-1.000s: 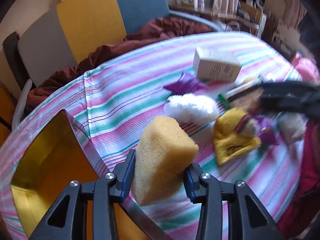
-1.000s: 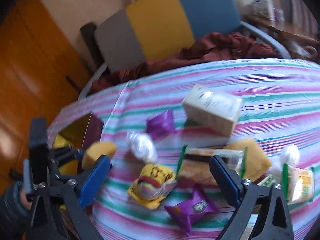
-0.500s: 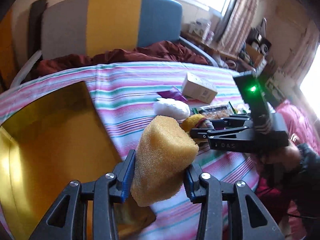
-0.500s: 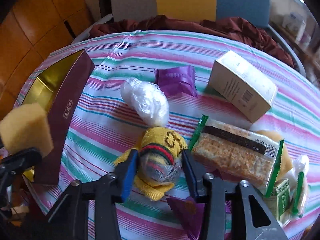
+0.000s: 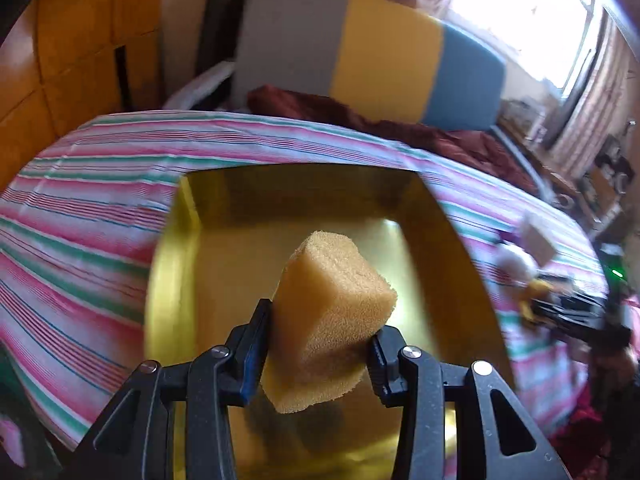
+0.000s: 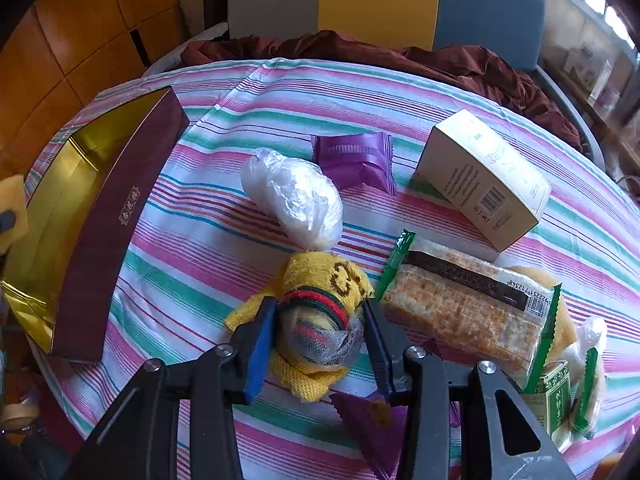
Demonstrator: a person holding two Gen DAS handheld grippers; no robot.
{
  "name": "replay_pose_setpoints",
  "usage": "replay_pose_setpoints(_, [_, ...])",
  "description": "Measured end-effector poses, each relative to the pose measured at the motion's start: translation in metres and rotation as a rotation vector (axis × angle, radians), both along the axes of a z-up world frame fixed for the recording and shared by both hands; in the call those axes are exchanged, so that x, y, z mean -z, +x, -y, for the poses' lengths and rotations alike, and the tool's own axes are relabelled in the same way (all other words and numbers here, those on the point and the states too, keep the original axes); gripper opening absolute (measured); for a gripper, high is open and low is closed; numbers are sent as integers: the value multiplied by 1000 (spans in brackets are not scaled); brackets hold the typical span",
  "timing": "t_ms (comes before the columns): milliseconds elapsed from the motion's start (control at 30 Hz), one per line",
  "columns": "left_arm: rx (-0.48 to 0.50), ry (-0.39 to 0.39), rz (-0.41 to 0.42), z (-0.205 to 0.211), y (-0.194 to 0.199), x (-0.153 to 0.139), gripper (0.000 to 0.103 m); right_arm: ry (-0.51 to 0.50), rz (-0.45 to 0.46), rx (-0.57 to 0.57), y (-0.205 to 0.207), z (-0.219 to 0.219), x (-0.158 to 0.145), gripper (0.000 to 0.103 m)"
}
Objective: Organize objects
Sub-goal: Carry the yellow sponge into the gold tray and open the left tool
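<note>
Up close, the left gripper (image 5: 320, 344) pinches a yellow sponge (image 5: 328, 320) above the gold-lined box (image 5: 224, 240); the right gripper (image 6: 320, 340), jaws easing apart, brackets the yellow sock bundle (image 6: 320, 304) on the striped tabletop (image 6: 200, 236), white bag (image 6: 296, 196) beyond.

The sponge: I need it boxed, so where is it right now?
In the left wrist view the sponge sits clamped in the left gripper, hanging over the open gold-lined box on the striped tablecloth.
</note>
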State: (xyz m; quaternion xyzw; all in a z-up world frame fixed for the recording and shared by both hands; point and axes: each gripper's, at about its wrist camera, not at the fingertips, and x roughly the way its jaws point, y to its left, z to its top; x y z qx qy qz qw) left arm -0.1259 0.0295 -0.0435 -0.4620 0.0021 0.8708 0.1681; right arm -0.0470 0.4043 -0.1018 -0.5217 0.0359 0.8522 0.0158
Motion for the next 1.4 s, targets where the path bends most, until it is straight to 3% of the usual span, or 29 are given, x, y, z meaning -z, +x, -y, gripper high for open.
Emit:
replay_pose_setpoints(267, [-105,-48,39,15,-75,27,46,12,-9,-10,1,1,0,45])
replay_pose_setpoints(467, [-106,-101,45,10,-107,41,50,20,-13,-19,1,3,1,45])
replay_pose_setpoints(567, [-101,-123,55,10,-115,46,67,24,-13,-22,1,4,1,47])
replay_pose_setpoints(633, [-105,-91,65,13,-115,44,77,27,-13,-24,0,4,1,48])
replay_pose_setpoints(833, [-96,-81,6,16,-84,24,77,33,-14,-26,0,5,1,49])
replay_pose_setpoints(1067, [-66,-9,-66,21,-11,-3,76,51,-18,-33,1,6,0,48])
replay_pose_setpoints(1167, [-47,43,-50,23,19,-5,63,59,-19,-30,1,8,0,48])
replay_pose_setpoints(1400, [-31,133,29,27,57,2,62,74,-19,-10,7,13,-6,43])
